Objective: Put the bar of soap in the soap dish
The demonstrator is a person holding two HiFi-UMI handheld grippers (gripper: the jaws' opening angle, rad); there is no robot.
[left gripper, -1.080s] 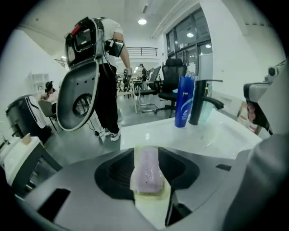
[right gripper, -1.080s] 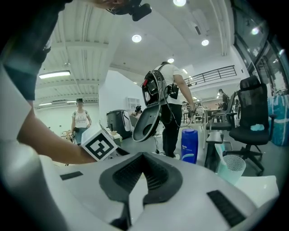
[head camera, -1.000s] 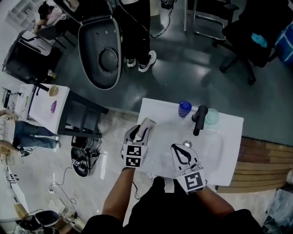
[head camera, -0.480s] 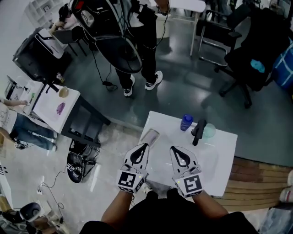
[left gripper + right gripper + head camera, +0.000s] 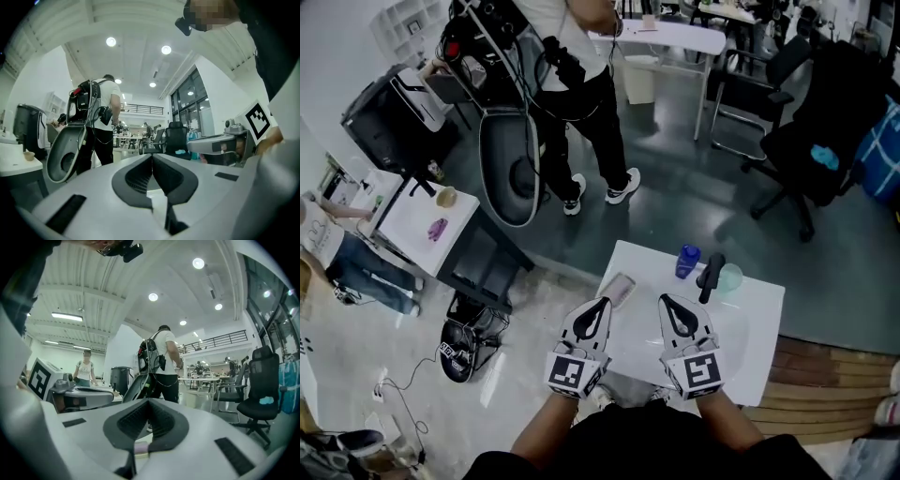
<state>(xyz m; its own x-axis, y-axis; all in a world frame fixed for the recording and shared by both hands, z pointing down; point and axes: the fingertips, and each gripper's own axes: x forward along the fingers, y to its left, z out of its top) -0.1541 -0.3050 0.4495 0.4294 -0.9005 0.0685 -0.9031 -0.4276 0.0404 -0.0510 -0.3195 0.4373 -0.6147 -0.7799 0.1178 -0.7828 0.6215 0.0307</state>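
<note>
The white counter (image 5: 766,314) carries a black faucet (image 5: 710,272) at its far side. The left gripper (image 5: 601,303) and right gripper (image 5: 667,300) hover side by side, lifted off the counter, on the person's side of the faucet. Both point level, and each one's jaws are pressed together with nothing between them. The dish (image 5: 619,289) sits left of the faucet at the counter's left edge, its long axis slanting away from the person. It lies just past the left gripper's tips, so that hand is nearer. Neither gripper holds the soap. A pale oblong seems to fill the dish and is probably the soap, though it is too small to be sure.
</note>
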